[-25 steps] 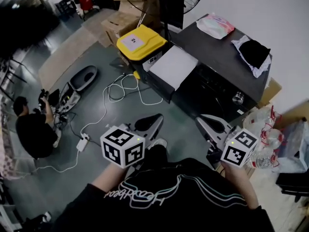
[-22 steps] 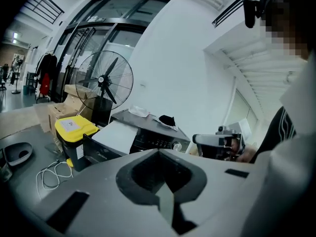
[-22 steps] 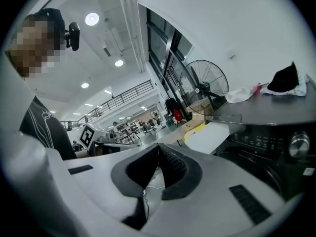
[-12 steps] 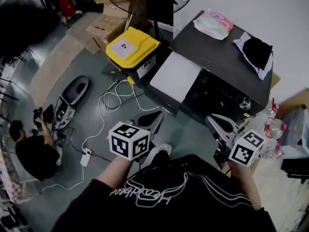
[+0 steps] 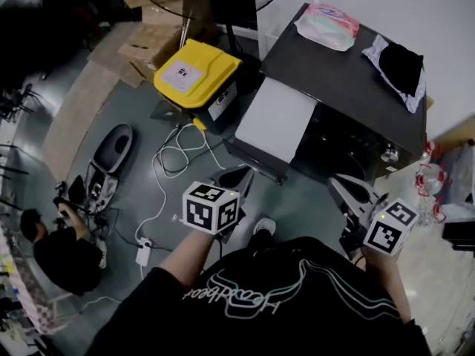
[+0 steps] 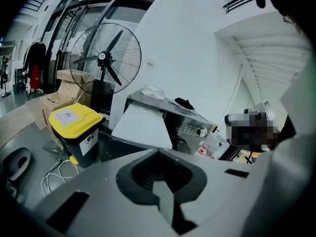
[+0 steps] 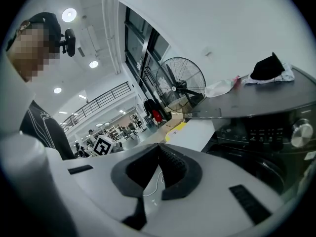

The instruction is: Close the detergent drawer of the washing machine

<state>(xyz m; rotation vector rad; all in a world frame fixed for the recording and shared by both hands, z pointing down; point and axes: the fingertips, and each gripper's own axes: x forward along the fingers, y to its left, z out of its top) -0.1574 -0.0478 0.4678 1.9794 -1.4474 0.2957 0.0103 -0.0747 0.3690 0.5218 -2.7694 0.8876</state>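
1. The washing machine (image 5: 349, 80) is the big dark box at upper right in the head view. Its front is so dark there that I can't really make out the door.
2. The detergent drawer (image 5: 276, 119) is the white slab sticking out of the machine's upper front on the left, pulled out. Neither gripper touches it.
3. A yellow-lidded bin (image 5: 194, 73) stands just beside the drawer. The standing fan (image 6: 103, 58) behind it is cut off at the head view's top edge.
4. The left gripper (image 5: 239, 178) is down near the person's chest with its jaws pressed together and nothing between them. It's pointing toward the drawer but well apart from it.
5. The right gripper (image 5: 335, 184) is the same deal, jaws together and empty. It sits near the machine's front, and its handle is hidden by the person's shirt.
6. Small stuff on top of the machine: a pink pack (image 5: 326, 24) and a black cloth (image 5: 401, 65). The round knob (image 7: 301, 132) is clear only in the right gripper view.
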